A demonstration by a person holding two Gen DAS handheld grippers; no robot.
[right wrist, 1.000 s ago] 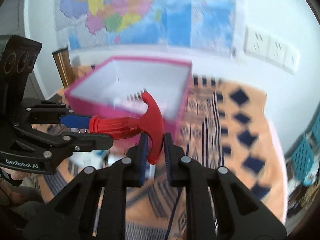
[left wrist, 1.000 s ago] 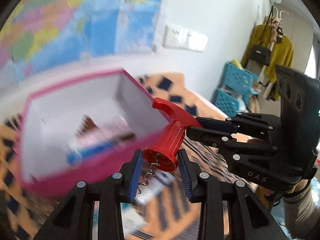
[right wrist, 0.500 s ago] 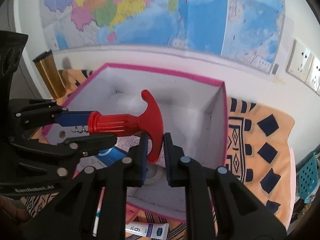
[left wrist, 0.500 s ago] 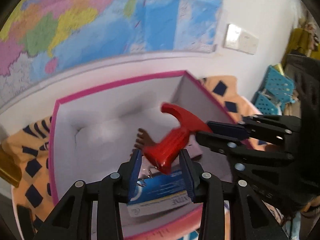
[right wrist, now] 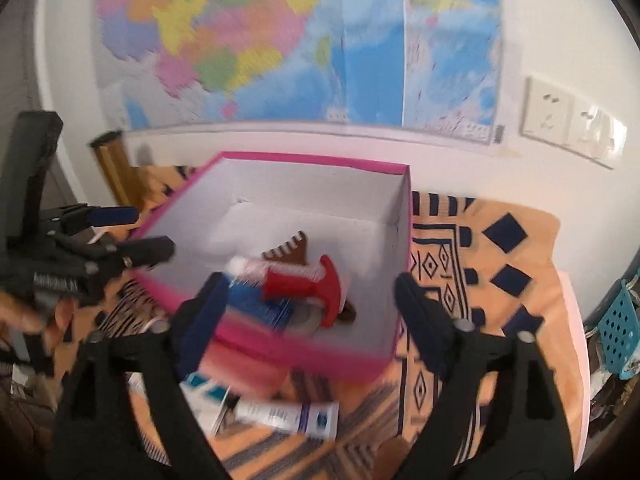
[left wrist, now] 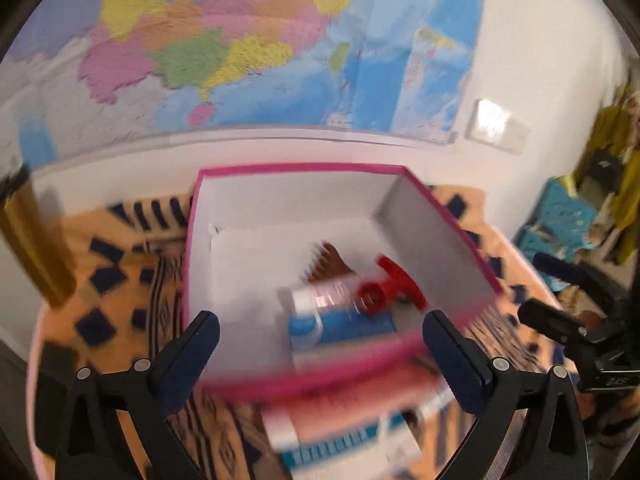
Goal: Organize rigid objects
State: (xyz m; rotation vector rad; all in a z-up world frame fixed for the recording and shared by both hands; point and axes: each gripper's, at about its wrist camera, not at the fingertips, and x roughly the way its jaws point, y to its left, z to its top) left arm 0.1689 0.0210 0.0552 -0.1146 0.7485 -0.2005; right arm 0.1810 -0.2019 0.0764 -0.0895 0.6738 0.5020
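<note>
The red-handled corkscrew (left wrist: 390, 290) lies inside the pink box (left wrist: 280, 170), on top of a blue and white carton (left wrist: 340, 326) and beside a brown comb (left wrist: 326, 264). It also shows in the right wrist view (right wrist: 310, 286), inside the same pink box (right wrist: 312, 160). My left gripper (left wrist: 320, 344) is open and empty, just in front of the box's near wall. My right gripper (right wrist: 312, 312) is open and empty above the box's near right corner. Both views are blurred.
A blue and white carton (left wrist: 344, 440) and a white tube (right wrist: 288, 414) lie on the orange patterned cloth (right wrist: 500, 300) in front of the box. A gold cylinder (right wrist: 114, 168) stands at the back left. A map-covered wall (right wrist: 320, 40) stands close behind.
Both grippers held the corkscrew over the box, then opened wide and let it go. It now lies inside the box, and both grippers have drawn back.
</note>
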